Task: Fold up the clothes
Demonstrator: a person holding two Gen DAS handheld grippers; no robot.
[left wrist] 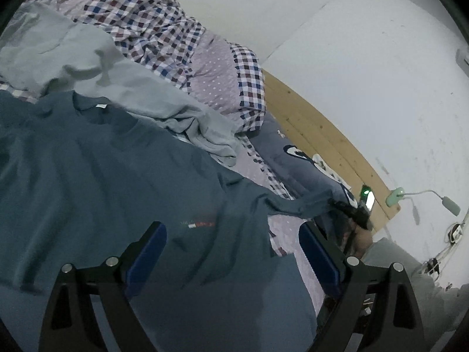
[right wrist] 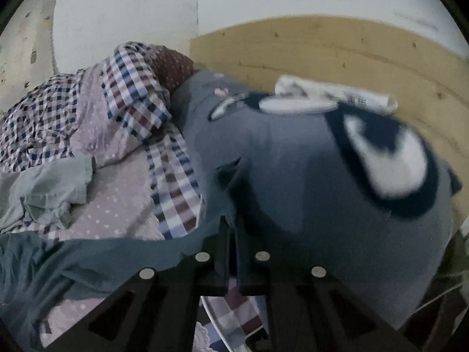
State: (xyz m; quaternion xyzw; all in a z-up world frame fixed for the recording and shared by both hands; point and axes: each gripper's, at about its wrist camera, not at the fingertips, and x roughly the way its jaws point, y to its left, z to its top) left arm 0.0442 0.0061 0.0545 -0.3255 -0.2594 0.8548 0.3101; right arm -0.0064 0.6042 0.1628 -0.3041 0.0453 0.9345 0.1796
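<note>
The right gripper (right wrist: pixel 233 228) has its jaws clenched on the end of a sleeve (right wrist: pixel 132 252) of a dark teal T-shirt (left wrist: pixel 111 176); the cloth disappears between the closed jaws. From there the sleeve runs back toward the shirt's body as a taut band, with a little sag, so its long axis lies straight out from the shirt's side.

The left gripper (left wrist: pixel 231 249) has its jaws released and spread wide, holding nothing. They hover just above the shirt's chest, near a small printed logo (left wrist: pixel 198 223). In the left wrist view the right gripper (left wrist: pixel 356 214) appears small, off to the right, at the far end of the stretched sleeve.

The T-shirt lies front up on a bed (left wrist: pixel 281 234), its collar (left wrist: pixel 96 111) pointing away from the left gripper. The shirt's body is nearer the left hand; the sleeve end belongs to the right. The coming fold likely means carrying the sleeve inward across the chest.

Beyond the shirt lie a crumpled pale green garment (left wrist: pixel 88 64) and a checked quilt (left wrist: pixel 152 23). A grey-blue pillow (right wrist: pixel 307 176) rests against the wooden headboard (right wrist: pixel 337 47). No containers are visible.
</note>
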